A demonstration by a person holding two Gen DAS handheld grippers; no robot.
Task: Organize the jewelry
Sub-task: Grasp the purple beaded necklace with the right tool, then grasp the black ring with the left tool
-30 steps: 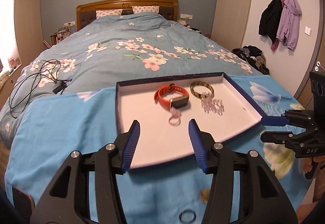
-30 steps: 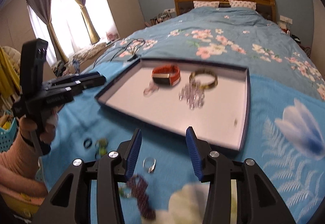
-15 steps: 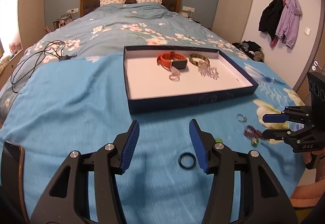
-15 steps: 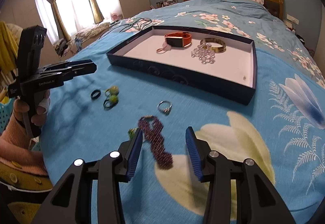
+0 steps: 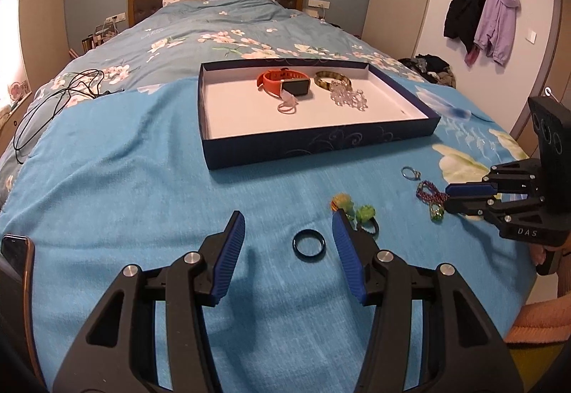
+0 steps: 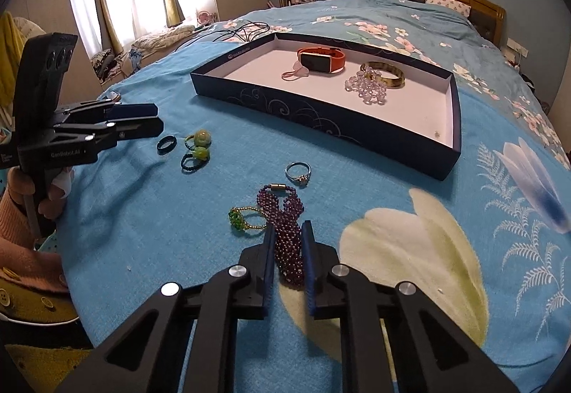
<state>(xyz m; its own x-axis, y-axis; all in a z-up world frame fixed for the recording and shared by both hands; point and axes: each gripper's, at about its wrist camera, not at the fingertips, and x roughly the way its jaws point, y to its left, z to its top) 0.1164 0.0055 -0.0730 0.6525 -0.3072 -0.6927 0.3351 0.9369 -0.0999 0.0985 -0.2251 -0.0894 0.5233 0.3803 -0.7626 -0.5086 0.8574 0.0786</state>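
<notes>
- Right gripper (image 6: pixel 288 250): fingers closed in on the purple beaded bracelet (image 6: pixel 285 232), which lies on the blue blanket (image 6: pixel 142 232); green beaded ring (image 6: pixel 242 217) just left of the tips; silver ring (image 6: pixel 299 172) ahead.
- Left gripper (image 5: pixel 288 243): jaws wide apart, holding nothing; black ring (image 5: pixel 309 245) lies between the tips; two green-bead rings (image 5: pixel 357 211) crowd the right finger.
- Navy tray (image 5: pixel 321 143) well ahead; holds orange smartwatch (image 5: pixel 285 81), bangle (image 5: pixel 330 79), crystal bracelet (image 5: pixel 348 97).

Tray (image 6: pixel 342 123) at upper centre holds watch (image 6: pixel 321 59), bangle (image 6: pixel 383 73) and beads (image 6: pixel 367 88); rings (image 6: pixel 194 148) lower left, bracelet (image 6: pixel 285 232) at lower centre.
</notes>
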